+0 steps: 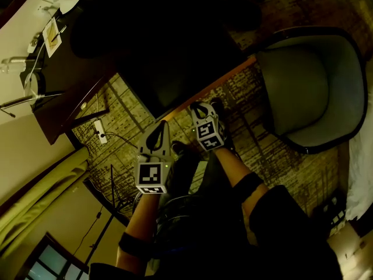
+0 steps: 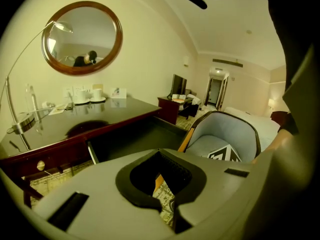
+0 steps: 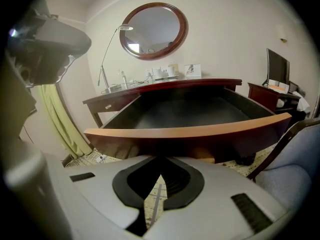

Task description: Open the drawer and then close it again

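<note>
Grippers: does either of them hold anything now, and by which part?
Nothing is held. The left gripper and the right gripper are both shut and empty; the open drawer stands apart from them, untouched.

No readable text, labels or numbers.

This is a hotel room. A dark wooden desk [image 2: 100, 116] stands against a pale wall, and above the desk hangs a round mirror [image 2: 82, 36] in a wooden frame. On the desk stand a curved lamp [image 2: 62, 27], white cups [image 2: 90, 95] and a small printed card [image 2: 118, 92]. In front of the desk is a grey armchair [image 2: 220, 134] on patterned carpet [image 1: 256, 139]. Beyond the desk, along the same wall, a television [image 2: 178, 84] stands on a low cabinet [image 2: 167, 109], near a bed [image 2: 265, 126] with white linen. Beside the desk hangs a yellow-green curtain [image 3: 60, 119].
</note>
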`<act>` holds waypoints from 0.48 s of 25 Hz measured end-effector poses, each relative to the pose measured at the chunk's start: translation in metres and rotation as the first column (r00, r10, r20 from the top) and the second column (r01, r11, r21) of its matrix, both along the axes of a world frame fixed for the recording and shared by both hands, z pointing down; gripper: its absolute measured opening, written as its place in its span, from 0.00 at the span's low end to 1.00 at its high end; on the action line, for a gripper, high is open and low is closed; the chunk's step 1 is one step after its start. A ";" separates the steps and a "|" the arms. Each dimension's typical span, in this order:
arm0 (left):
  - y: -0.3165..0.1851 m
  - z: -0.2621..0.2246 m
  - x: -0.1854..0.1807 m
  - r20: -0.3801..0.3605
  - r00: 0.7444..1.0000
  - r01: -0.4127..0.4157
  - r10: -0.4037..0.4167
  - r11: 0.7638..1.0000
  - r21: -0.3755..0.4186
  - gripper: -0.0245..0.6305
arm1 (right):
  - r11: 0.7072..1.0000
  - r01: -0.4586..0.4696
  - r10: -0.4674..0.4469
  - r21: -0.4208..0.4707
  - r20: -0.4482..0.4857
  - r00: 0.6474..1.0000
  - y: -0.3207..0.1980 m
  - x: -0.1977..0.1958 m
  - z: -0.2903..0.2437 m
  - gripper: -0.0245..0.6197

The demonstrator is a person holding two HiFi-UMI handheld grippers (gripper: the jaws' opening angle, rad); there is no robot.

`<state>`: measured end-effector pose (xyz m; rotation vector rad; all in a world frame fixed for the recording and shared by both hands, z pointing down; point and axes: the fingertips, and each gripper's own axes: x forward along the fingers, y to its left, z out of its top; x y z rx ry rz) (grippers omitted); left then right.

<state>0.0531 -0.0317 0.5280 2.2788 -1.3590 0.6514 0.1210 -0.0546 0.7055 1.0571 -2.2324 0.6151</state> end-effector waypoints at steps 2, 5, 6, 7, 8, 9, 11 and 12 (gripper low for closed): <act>-0.004 0.000 0.002 0.000 1.000 0.014 -0.014 1.000 -0.010 0.04 | 1.000 0.008 -0.008 0.003 0.008 1.000 0.002 -0.001 0.004 0.04; -0.012 -0.002 0.003 -0.012 0.998 0.060 -0.060 0.998 -0.030 0.04 | 1.000 0.014 -0.014 0.016 0.014 1.000 0.001 -0.001 0.004 0.04; -0.014 0.001 0.002 -0.007 0.998 0.062 -0.062 0.998 -0.031 0.04 | 1.000 0.013 -0.013 0.019 0.016 1.000 -0.002 -0.002 0.002 0.04; -0.015 0.005 0.000 0.004 0.998 0.055 -0.055 0.998 -0.027 0.04 | 1.000 0.011 -0.011 0.022 0.024 1.000 -0.004 -0.003 0.003 0.04; -0.017 0.009 -0.001 0.012 0.999 0.052 -0.052 0.998 -0.025 0.04 | 1.000 0.006 -0.006 0.024 0.033 0.999 -0.006 -0.005 0.005 0.04; -0.020 0.012 -0.002 0.015 0.998 0.060 -0.059 0.998 -0.025 0.04 | 1.000 -0.002 0.001 0.024 0.038 0.999 -0.009 -0.005 0.006 0.04; -0.027 0.010 -0.004 0.001 0.994 0.111 -0.111 0.993 -0.033 0.04 | 1.000 -0.018 0.017 0.024 0.040 0.999 -0.018 -0.005 0.001 0.04; -0.032 0.008 -0.005 -0.012 0.989 0.149 -0.150 0.988 -0.040 0.04 | 0.999 -0.022 0.021 0.024 0.043 0.999 -0.022 -0.007 0.000 0.04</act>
